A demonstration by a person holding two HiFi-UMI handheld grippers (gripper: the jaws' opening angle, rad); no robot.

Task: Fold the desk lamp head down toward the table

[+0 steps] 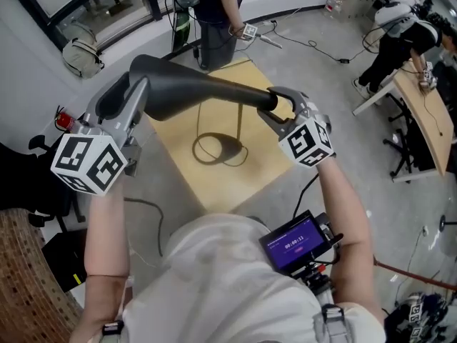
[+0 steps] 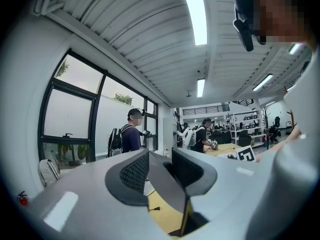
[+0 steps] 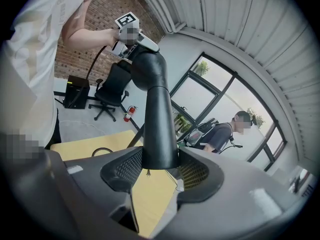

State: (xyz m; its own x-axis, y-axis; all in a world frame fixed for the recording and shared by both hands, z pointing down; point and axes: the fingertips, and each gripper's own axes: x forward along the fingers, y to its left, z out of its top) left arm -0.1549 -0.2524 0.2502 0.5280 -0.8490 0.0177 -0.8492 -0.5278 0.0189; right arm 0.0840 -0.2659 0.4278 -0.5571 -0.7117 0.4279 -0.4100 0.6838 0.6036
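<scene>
A black desk lamp stands on a small wooden table (image 1: pixel 214 184); its ring base (image 1: pixel 218 148) lies flat there. The long lamp head (image 1: pixel 200 91) stretches nearly level above the table, wide at the left and tapering to the right. My left gripper (image 1: pixel 136 98) is at the wide end. In the left gripper view the flat head (image 2: pixel 167 184) slants across the gap of that gripper (image 2: pixel 160 171) and touches both pads. My right gripper (image 1: pixel 278 113) is shut on the narrow neck end; the black neck (image 3: pixel 160 114) fills the gap of that gripper (image 3: pixel 160 171).
A person (image 1: pixel 214 13) stands beyond the table's far edge, by the windows. Curved desks (image 1: pixel 428 106) and another person are at the right. A red fire extinguisher (image 1: pixel 64 120) and an office chair (image 3: pixel 112 91) are at the left. Cables trail over the floor.
</scene>
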